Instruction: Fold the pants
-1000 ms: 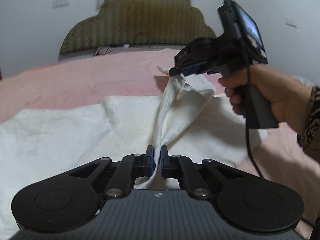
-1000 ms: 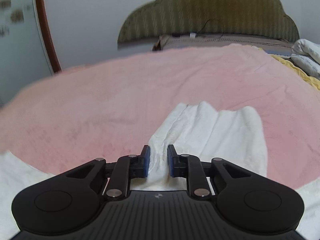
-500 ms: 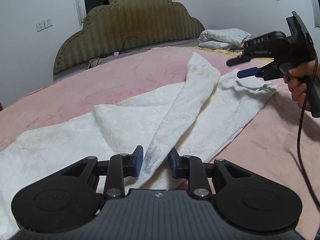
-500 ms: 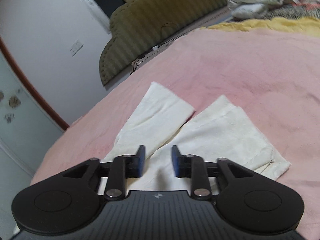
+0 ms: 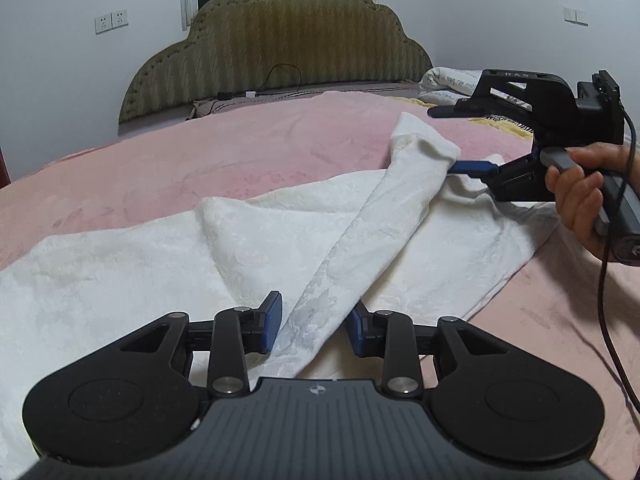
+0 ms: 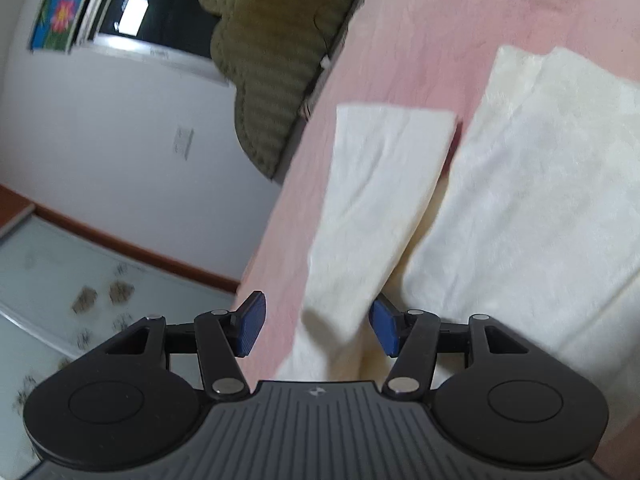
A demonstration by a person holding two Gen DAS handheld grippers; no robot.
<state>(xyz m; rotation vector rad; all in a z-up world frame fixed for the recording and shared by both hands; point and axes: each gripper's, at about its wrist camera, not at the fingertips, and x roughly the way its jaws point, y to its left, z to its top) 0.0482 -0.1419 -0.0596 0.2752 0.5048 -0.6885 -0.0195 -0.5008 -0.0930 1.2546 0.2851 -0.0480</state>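
Observation:
White pants (image 5: pixel 248 240) lie spread on the pink bedspread (image 5: pixel 200 160). One leg (image 5: pixel 384 216) is folded over and runs diagonally from my left gripper (image 5: pixel 314 326) up to its cuff (image 5: pixel 424 140). The left jaws are opening, and the leg lies loose between the blue pads (image 5: pixel 271 322). At the right a hand (image 5: pixel 576 188) holds my right gripper (image 5: pixel 456 140) rolled on its side. Its jaws are also opening, one above and one below the cuff. In the right wrist view that gripper (image 6: pixel 316 330) has white cloth (image 6: pixel 360 216) loose between its pads (image 6: pixel 250 330).
An olive padded headboard (image 5: pixel 280 52) stands at the far end of the bed with a cable (image 5: pixel 280 76) along its foot. Rolled bedding (image 5: pixel 448 80) sits at the far right. The right gripper's cord (image 5: pixel 612 320) hangs over the bedspread. A glass-fronted door (image 6: pixel 80 280) and a window (image 6: pixel 132 12) are left.
Both grippers have opened and let go of the lifted leg, which has dropped onto the pants. The right gripper moved right and down and rolled onto its side.

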